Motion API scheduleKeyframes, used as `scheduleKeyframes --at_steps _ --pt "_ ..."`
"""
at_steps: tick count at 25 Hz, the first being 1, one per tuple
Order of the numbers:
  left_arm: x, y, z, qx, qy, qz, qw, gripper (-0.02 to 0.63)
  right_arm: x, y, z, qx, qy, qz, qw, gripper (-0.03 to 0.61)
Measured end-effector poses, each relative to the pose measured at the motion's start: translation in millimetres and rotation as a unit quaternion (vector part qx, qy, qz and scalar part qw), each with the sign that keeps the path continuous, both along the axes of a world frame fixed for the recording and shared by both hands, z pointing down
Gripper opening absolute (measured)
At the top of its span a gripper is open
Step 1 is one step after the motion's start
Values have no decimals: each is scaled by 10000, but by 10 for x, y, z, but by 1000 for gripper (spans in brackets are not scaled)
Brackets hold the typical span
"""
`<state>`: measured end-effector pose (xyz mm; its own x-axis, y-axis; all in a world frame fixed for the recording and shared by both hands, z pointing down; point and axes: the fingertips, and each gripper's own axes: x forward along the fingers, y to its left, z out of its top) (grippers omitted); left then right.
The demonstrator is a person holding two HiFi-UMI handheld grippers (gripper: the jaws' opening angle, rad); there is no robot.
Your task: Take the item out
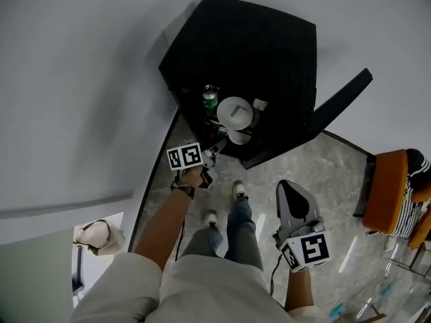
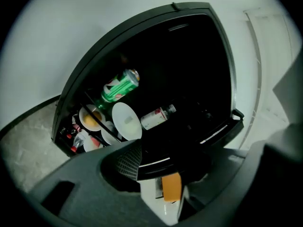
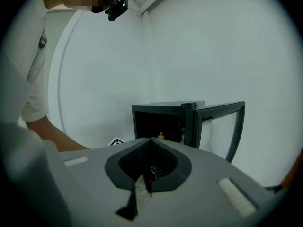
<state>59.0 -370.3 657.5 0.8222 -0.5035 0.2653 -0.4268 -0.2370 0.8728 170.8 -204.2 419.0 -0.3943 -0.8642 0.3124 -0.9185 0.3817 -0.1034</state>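
Your L gripper (image 1: 210, 157) is at the open front of the black fridge (image 1: 256, 46), low, near the bottom shelf. Its fingers stand spread wide and pinch nothing. A dark edge crosses the gap betw. them; what it is, I cannot tell. The items are all inside the fridge, none is out: a green can (image 2: 118, 86), a white plate (image 2: 127, 121) just beside it, and a bottle (image 2: 157, 117) w/ red label beside the plate. Which one is the task's item, I cannot tell. The fridge door (image 1: 340, 99) hangs open on your R side. Your R gripper (image 1: 288, 192) is well apart from the fridge, over the grey floor (image 1: 323, 173) by your leg. Its fingers are pressed together w/ nothing betw. them.
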Motion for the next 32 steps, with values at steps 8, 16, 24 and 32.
scheduleKeyframes --at_steps 8,16,24,32 --pt "68 -332 638 -774 233 -586 9950 181 -47 -60 231 -301 -103 -279 9991 8" --pt "142 -672 1031 -1148 547 -1008 9867 181 66 -161 459 -540 -114 -341 9979 8" --pt "246 -828 1241 -1287 869 -1232 9802 184 222 -154 626 -758 -222 -238 9966 8" --pt "387 -874 1234 -1300 1192 -1230 9766 158 306 -94 729 -845 -223 -132 9961 8"
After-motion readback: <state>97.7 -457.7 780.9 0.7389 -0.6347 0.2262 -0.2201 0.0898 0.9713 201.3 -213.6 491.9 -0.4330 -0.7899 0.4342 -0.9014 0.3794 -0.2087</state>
